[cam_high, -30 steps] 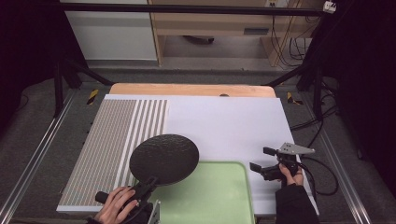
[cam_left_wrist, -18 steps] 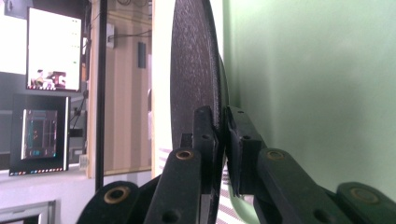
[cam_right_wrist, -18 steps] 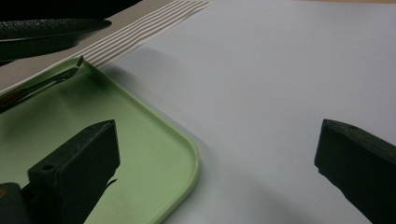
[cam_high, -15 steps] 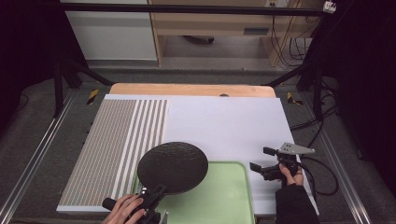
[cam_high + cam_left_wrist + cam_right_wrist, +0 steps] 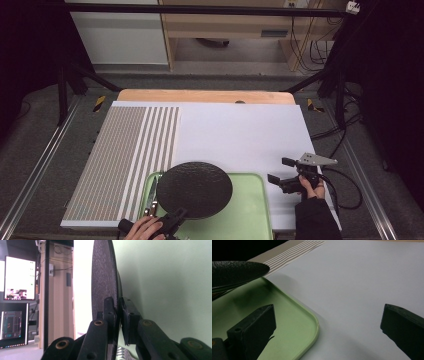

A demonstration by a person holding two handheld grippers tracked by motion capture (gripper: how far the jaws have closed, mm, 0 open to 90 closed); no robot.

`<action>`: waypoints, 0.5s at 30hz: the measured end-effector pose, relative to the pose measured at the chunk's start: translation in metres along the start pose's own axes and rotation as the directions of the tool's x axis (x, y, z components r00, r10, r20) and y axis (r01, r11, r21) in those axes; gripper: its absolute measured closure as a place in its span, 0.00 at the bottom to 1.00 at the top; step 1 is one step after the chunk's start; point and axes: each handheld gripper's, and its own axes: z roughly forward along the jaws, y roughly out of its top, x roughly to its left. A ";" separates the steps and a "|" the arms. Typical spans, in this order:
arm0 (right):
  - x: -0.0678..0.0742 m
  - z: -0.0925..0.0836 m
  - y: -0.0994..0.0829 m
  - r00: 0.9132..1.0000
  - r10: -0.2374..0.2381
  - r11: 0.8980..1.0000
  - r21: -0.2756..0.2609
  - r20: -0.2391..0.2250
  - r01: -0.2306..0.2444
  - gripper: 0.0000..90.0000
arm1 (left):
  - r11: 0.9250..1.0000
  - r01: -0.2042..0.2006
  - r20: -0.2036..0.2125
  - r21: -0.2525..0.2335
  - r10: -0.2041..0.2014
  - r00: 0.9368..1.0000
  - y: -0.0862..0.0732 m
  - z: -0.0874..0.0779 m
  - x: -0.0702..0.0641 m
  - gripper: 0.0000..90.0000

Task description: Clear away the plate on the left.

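1. The round, flat, dark matte-textured plate [image 5: 194, 189] hangs above the pale green plastic tray [image 5: 250, 210] at the near edge of the table, w/ its left part over the tray's left end. The left gripper [image 5: 117, 315] is clamped on its near rim; in the left gripper view the jaws pinch the thin edge from both faces.
2. Handling, my guess: stiff, prob. ceramic or stoneware, so fairly heavy for an edge pinch and breakable if it drops. The grainy surface should give the pads decent friction. The hold is at one rim point only, so the plate's weight levers on the jaws; a deeper bite on the rim would be safer.
3. The right gripper [image 5: 284, 176] sits just right of the tray over the white table cover [image 5: 240, 135], its jaws spread wide w/ nothing between them (right gripper view confirms).
4. Hard to make out: metal cutlery [image 5: 152, 197], maybe a fork, lies at the tray's left end, partly under the plate; can't tell how many pieces. The plate's underside is hidden in the high view. The left hand [image 5: 145, 231] is cut off by the frame bottom.
5. The striped grey-and-white mat [image 5: 125, 160] lies left, bare.
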 end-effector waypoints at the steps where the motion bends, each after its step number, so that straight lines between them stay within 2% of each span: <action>1: 0.000 0.000 0.000 1.000 0.000 1.000 0.000 0.000 0.000 0.00 | 1.000 -0.001 0.002 -0.004 0.001 1.000 0.001 0.001 -0.001 0.92; 10: 0.000 0.000 0.000 1.000 -0.003 1.000 -0.001 0.000 0.003 0.00 | 0.999 -0.018 0.037 -0.030 0.019 0.999 0.013 0.003 -0.008 0.92; 15: 0.000 -0.001 0.000 1.000 0.000 1.000 -0.002 0.000 0.000 0.00 | 0.999 -0.009 0.053 -0.040 0.012 0.999 0.015 0.003 -0.011 0.92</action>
